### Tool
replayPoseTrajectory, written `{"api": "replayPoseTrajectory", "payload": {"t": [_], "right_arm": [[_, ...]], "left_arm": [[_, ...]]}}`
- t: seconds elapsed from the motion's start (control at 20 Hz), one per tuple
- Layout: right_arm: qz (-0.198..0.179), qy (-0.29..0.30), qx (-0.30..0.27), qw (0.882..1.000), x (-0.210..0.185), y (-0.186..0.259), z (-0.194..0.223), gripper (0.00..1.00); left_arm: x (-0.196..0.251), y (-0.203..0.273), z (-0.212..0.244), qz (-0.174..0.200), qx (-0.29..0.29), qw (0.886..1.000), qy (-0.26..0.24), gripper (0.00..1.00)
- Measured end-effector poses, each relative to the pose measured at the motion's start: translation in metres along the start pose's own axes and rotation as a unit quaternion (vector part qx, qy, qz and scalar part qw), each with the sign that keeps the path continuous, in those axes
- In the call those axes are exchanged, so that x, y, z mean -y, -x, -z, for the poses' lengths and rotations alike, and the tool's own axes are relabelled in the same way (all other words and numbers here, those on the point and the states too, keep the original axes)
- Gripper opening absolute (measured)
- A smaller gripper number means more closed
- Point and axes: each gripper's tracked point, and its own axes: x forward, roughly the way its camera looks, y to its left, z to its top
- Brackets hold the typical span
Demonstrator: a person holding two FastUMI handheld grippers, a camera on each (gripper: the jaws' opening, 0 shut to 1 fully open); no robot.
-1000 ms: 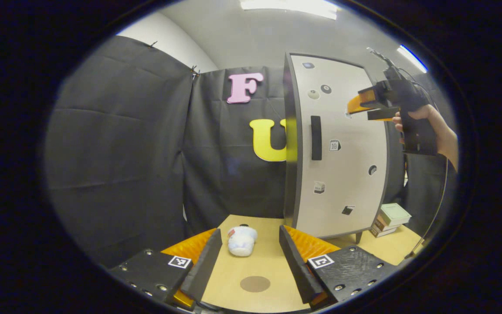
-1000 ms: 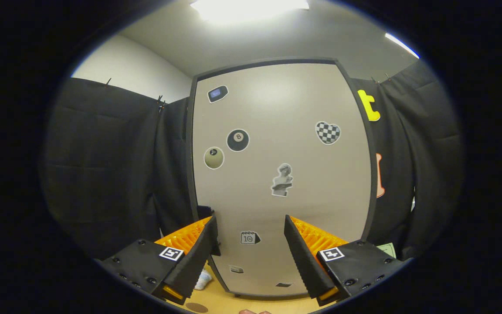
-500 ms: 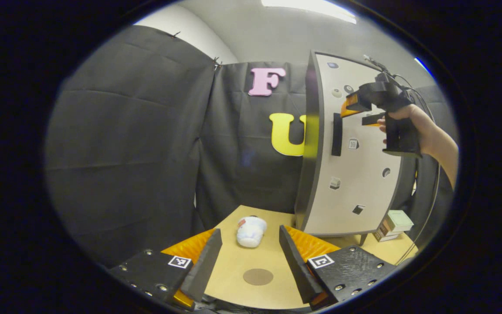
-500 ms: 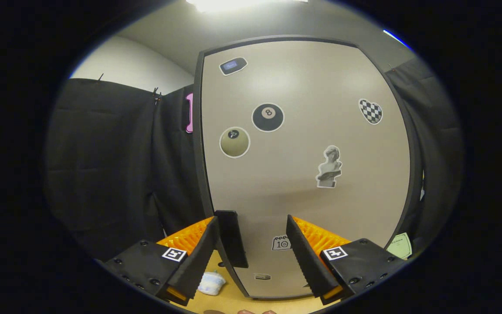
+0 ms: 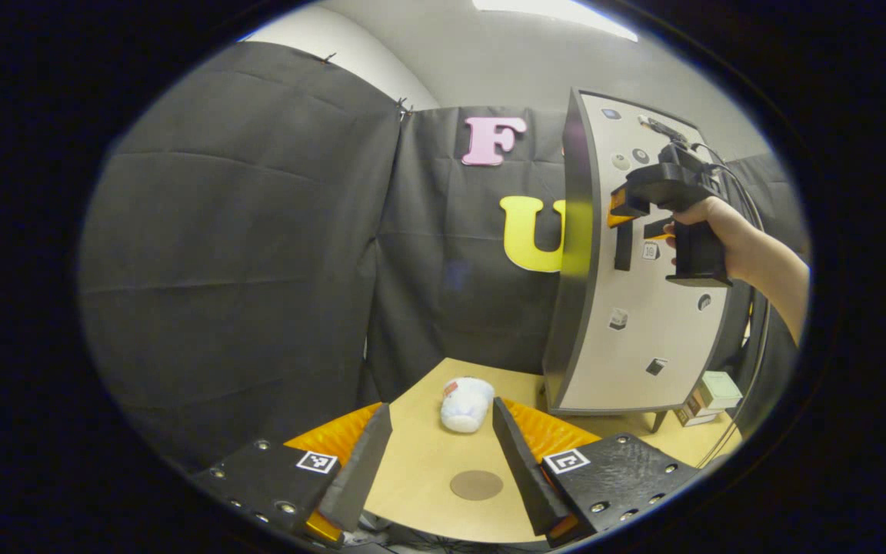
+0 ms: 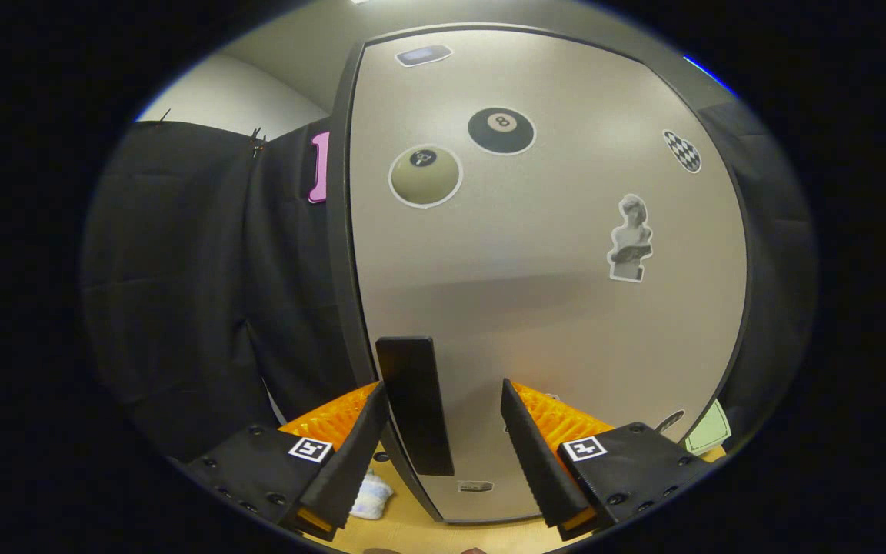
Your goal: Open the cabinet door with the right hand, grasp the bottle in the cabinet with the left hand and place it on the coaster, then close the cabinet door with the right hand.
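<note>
Since a second ago the right gripper (image 6: 440,431) has closed in on the cabinet door (image 6: 551,308), so that the door handle (image 6: 414,404), which sat low and half hidden, now stands between its spread fingers; the left gripper (image 5: 440,450) has swung so the cabinet slid toward 3 o'clock in its view; going left to right in the left gripper view, the booth's black cloth hangs in soft folds from 9 to 12 o'clock; the left gripper waits wide open and empty over the pale wooden table (image 5: 420,477), probably held back until the door is opened; between its fingers at 6 o'clock lies the coaster (image 5: 476,485), a flat brown disc, and just beyond it a small white crumpled-looking object (image 5: 465,403) whose nature I cannot tell; at 3 o'clock stands the cabinet, a tall smooth beige panel edged in dark trim, dotted with stickers, on short legs; the right gripper reaches its handle there, gripped by a hand (image 5: 708,231); at 4 o'clock a stack of boxes (image 5: 708,395) sits beside the cabinet; in the right gripper view the handle is a flat black upright bar at 6 o'clock, near the left finger, with the jaws apart and not yet pinching it; the door looks closed, so the bottle is presumably behind it, unseen.
</note>
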Motion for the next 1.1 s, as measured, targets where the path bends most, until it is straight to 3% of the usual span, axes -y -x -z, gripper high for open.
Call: {"api": "replayPoseTrajectory", "payload": {"t": [0.05,0.1,0.15,0.25,0.45,0.6,0.8,1.1], "right_arm": [[0.003,0.005,-0.003,1.0,-0.001,-0.002,0.003,0.83],[0.005,0.008,-0.008,1.0,-0.002,-0.004,0.007,0.82],[-0.001,0.006,-0.012,1.0,-0.006,-0.003,0.008,0.61],[-0.002,0.001,-0.018,1.0,-0.01,-0.003,0.011,0.42],[-0.009,0.018,-0.015,1.0,-0.01,-0.002,0.011,0.31],[-0.039,0.023,0.005,0.999,-0.011,-0.001,0.011,0.26],[-0.074,0.038,-0.003,0.997,-0.011,0.001,0.014,0.11],[-0.129,0.043,-0.006,0.991,-0.01,0.022,0.016,0.04]], "left_arm": [[-0.002,0.0,0.002,-0.002,-0.003,1.0,0.003,0.82],[-0.003,0.001,0.002,-0.003,-0.004,1.0,0.006,0.82],[-0.006,0.002,0.002,-0.005,-0.005,1.0,0.008,0.82],[-0.01,0.004,0.0,-0.007,-0.005,1.0,0.005,0.82],[-0.011,0.012,-0.012,-0.012,0.004,1.0,-0.005,0.8],[-0.01,0.018,-0.014,-0.014,0.013,1.0,0.0,0.82],[-0.001,0.022,-0.001,-0.017,0.004,1.0,0.0,0.8],[0.029,0.015,-0.013,-0.001,0.009,1.0,-0.008,0.81]]}}
